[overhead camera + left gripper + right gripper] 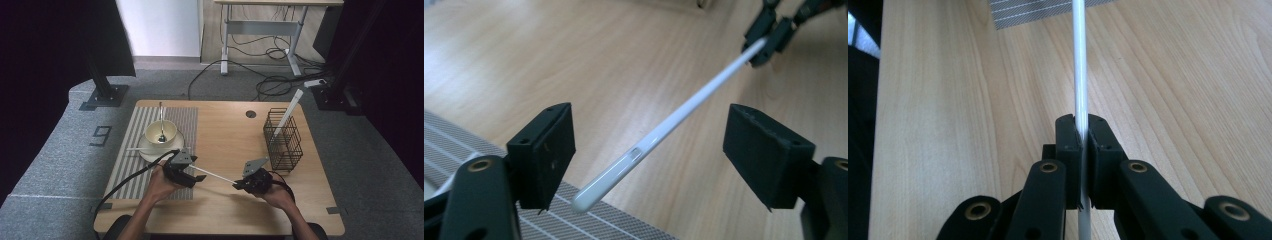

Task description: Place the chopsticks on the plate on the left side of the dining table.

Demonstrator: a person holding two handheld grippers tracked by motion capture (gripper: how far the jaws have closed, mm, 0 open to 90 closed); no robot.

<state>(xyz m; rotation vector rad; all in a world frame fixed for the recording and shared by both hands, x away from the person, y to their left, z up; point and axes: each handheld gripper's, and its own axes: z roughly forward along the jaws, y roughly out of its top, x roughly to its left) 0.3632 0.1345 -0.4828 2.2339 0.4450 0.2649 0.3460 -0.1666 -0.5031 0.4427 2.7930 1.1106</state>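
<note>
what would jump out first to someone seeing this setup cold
A white chopstick bridges the two tools above the table's near middle: the right tool is clamped on one end, while the left tool stands open around the other. Behind, a bowl sits left and a wire basket right.

My high view looks forward and down from the near edge of the table (225,200), taking in the whole top and the floor beyond. My left gripper view rides low and close, facing the right gripper (774,30). My right gripper view looks back toward the mat (1038,10). All three share the white stick (215,175).
</note>
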